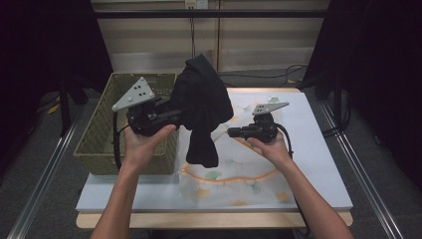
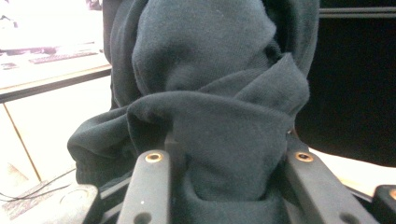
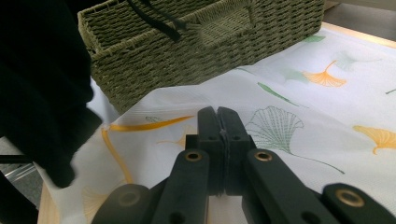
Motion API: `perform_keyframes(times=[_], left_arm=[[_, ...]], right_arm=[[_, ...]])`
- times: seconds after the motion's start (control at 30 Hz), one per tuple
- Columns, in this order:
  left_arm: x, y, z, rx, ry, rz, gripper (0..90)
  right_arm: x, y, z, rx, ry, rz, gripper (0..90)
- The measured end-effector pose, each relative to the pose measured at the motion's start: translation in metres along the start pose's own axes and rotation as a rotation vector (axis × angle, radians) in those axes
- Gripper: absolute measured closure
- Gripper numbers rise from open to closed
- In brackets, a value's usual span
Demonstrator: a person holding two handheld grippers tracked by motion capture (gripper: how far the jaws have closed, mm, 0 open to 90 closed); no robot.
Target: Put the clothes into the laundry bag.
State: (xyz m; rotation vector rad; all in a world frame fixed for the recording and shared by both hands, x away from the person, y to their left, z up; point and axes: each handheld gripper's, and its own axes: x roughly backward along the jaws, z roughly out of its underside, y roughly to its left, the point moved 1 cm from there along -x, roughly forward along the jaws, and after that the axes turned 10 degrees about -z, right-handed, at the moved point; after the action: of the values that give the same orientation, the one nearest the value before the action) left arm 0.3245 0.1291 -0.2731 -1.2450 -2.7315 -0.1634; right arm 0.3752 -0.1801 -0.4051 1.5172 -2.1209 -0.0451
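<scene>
Left gripper view: black garment (image 2: 205,93) hides left gripper's (image 2: 224,163) jaw tips.

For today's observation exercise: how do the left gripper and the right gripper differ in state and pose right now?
The left gripper is clamped on the bunched black garment; the right gripper is shut with nothing between its fingers. The left is held up beside the woven basket; the right sits low over the leaf-print cloth. Each is in one hand.

Soft matt black knit garment (image 1: 203,107), rough woven olive wicker basket (image 1: 99,137), smooth leaf-printed cloth (image 1: 239,172), matt black plastic gripper jaws.
</scene>
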Motion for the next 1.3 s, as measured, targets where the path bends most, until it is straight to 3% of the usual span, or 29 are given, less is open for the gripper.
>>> perform_keyframes(times=[0.07, 0.23, 0.4, 0.8, 0.93, 1.07, 1.23, 1.3], left_arm=[[-0.005, -0.003, 0.003, -0.002, 0.017, -0.011, 65.5], [-0.008, -0.003, 0.009, 0.032, 0.028, 0.04, 65.5], [-0.01, -0.009, 0.015, 0.006, 0.054, 0.051, 65.4], [-0.014, -0.029, 0.019, 0.0, 0.074, 0.096, 65.2], [-0.019, -0.035, 0.026, -0.002, 0.078, 0.073, 65.1], [-0.024, -0.037, 0.031, -0.003, 0.104, 0.085, 65.1], [-0.018, -0.045, 0.025, -0.003, 0.084, 0.113, 65.1], [-0.014, -0.048, 0.021, -0.02, 0.079, 0.117, 65.0]], right_arm=[[0.0, -0.001, 0.0, -0.005, 0.001, -0.005, 89.5], [-0.001, -0.001, 0.0, -0.009, 0.002, -0.002, 89.5], [-0.002, -0.001, 0.001, -0.01, 0.007, -0.008, 89.5], [-0.003, 0.0, 0.001, -0.01, 0.012, -0.004, 89.5], [-0.002, 0.0, 0.001, -0.009, 0.008, -0.001, 89.6], [-0.002, -0.002, 0.002, -0.021, 0.013, -0.003, 89.7], [-0.001, -0.003, 0.002, -0.024, 0.004, 0.007, 89.7], [-0.001, -0.004, 0.002, -0.023, 0.002, 0.006, 89.7]])
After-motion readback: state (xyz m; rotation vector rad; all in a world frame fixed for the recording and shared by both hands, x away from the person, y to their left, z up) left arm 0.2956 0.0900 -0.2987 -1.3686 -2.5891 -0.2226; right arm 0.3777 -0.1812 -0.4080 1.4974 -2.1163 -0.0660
